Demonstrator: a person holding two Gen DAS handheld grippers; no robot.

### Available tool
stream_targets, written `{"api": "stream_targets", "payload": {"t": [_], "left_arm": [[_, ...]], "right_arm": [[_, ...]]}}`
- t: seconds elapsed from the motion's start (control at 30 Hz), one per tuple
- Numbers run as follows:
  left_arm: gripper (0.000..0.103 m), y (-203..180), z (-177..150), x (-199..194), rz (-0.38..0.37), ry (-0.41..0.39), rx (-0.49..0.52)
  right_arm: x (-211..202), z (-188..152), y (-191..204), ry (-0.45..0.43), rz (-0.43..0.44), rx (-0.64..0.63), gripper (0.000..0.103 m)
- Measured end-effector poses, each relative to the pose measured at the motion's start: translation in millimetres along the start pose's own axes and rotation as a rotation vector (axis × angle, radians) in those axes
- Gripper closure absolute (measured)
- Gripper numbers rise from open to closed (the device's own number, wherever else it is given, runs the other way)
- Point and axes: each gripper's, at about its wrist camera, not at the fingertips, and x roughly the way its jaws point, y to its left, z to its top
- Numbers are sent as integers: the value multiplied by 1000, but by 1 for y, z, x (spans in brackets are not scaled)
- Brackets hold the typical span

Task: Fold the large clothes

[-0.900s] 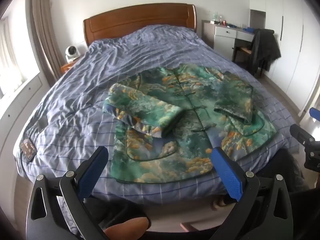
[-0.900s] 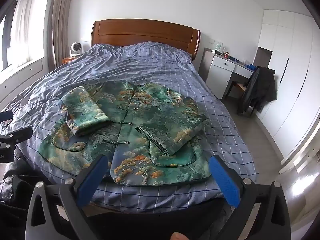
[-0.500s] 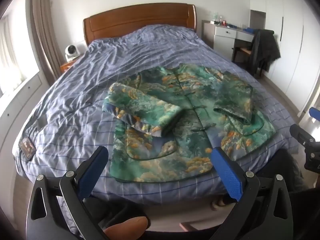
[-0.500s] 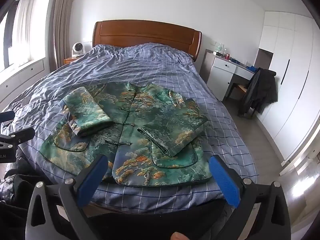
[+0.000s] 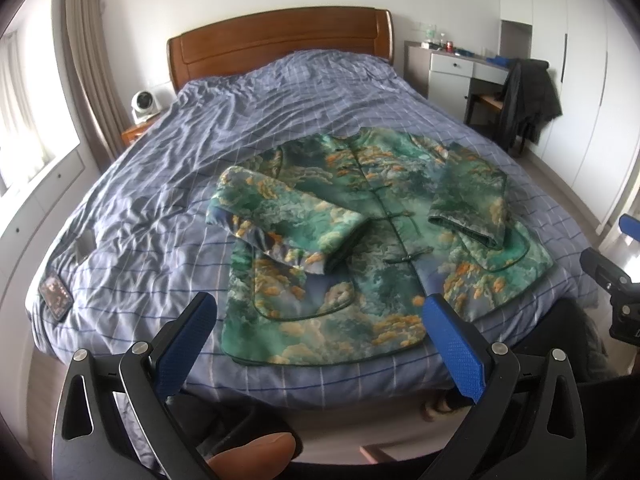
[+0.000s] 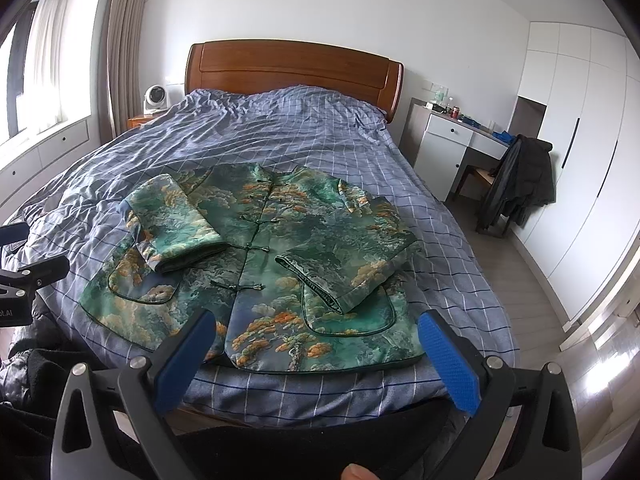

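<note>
Lying at twelve o'clock beyond both wide, empty jaws, the jacket (image 6: 280,264) runs hem-to-collar away; the right gripper (image 6: 316,354) seems nearer its hem than the left gripper (image 5: 320,344).

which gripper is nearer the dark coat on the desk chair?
Right. The right gripper sits at the jacket's hem corner on the dark coat's side; the left gripper is toward the window side.

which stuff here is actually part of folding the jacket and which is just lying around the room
Part of the job:
- green patterned jacket, sleeves already folded in over its front
- left tool, open, holding nothing
- right tool, open, holding nothing
- bed it lies on

Just lying about:
- small white fan
- dark coat on the chair
- red can on the desk
- dark patch on the bedcover
</note>
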Motion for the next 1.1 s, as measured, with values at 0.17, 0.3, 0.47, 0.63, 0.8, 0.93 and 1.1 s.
{"api": "stream_targets", "payload": {"t": [0.17, 0.3, 0.47, 0.63, 0.8, 0.93, 1.1], "left_arm": [[0, 1, -1, 2, 0, 3, -1], [0, 2, 0, 2, 0, 3, -1], [0, 2, 0, 2, -1, 3, -1], [0, 2, 0, 1, 1, 3, -2], [0, 0, 0, -1, 1, 3, -1], [0, 0, 0, -1, 1, 2, -1], [0, -2, -2, 1, 0, 5, 2]], "right_arm": [[-1, 0, 0, 1, 1, 1, 0], [-1, 0, 0, 0, 0, 1, 0], [-1, 0, 0, 0, 0, 2, 0], [-1, 0, 0, 0, 1, 2, 0], [-1, 0, 1, 2, 2, 1, 0], [-1, -1, 1, 0, 1, 2, 0], [0, -1, 1, 2, 3, 3, 0]]}}
